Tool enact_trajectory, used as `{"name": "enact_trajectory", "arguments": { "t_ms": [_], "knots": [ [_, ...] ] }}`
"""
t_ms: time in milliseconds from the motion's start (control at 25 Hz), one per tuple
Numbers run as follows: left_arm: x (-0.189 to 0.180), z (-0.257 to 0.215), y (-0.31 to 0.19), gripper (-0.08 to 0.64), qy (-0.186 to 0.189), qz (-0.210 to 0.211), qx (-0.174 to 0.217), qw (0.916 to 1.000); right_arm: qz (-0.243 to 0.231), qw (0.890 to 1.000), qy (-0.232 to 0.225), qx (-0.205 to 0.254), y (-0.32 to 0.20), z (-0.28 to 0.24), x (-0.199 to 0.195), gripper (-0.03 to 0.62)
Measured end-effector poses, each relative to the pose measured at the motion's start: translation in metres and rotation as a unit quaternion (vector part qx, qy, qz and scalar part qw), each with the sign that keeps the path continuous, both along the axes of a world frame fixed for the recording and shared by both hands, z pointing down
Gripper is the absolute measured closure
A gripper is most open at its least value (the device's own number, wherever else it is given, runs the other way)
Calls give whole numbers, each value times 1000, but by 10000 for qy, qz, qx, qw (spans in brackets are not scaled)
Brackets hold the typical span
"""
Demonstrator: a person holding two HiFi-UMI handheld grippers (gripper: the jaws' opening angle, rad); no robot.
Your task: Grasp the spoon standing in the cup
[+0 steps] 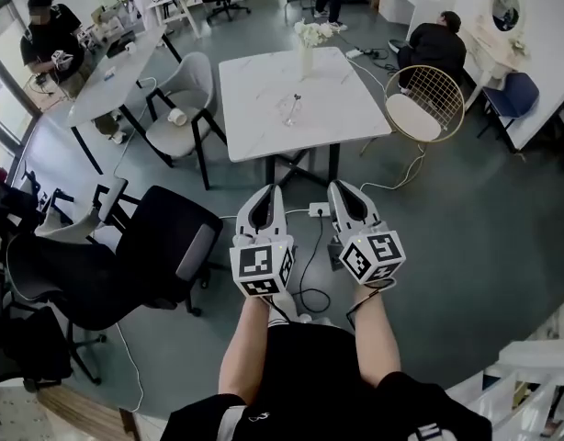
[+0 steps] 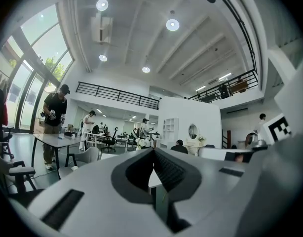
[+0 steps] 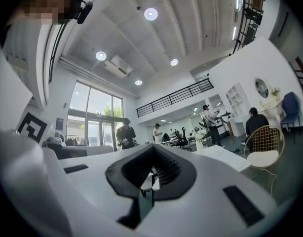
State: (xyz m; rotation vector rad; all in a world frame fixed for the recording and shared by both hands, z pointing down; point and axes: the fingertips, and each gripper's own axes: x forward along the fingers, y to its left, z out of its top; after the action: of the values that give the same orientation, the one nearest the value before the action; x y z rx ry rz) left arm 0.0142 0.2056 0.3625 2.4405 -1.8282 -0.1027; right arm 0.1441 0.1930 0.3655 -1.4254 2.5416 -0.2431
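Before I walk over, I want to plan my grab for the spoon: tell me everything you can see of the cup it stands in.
The cup is small, looks like clear glass, and stands upright near the middle of the white table. A thin spoon stands in it, handle leaning up to the right. Nothing else touches it; the vase of flowers stands apart at the far edge. Any contents are too small to tell.

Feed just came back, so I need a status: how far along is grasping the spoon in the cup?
Done: nothing yet; the spoon stands untouched in the cup on the white table. In hand: nothing; the left tool and right tool are both shut and empty, held side by side short of the table. Left: walk up, open one tool, close it on the spoon.
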Motion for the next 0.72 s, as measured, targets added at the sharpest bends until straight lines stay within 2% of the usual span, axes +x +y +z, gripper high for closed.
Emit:
{"name": "enact_trajectory", "arguments": {
  "t_ms": [200,480,720],
  "knots": [
    [1,-2,-20,546,155,75,14,9999,-177,9996,200,106,-13,-2,-12,586],
    [9,-12,-57,546,244,278,195,9991,27,9997,207,101,-58,-6,7,586],
    [-13,-3,-123,546,475,248,170,9984,-173,9992,339,94,-120,6,-21,586]
  ]
}}
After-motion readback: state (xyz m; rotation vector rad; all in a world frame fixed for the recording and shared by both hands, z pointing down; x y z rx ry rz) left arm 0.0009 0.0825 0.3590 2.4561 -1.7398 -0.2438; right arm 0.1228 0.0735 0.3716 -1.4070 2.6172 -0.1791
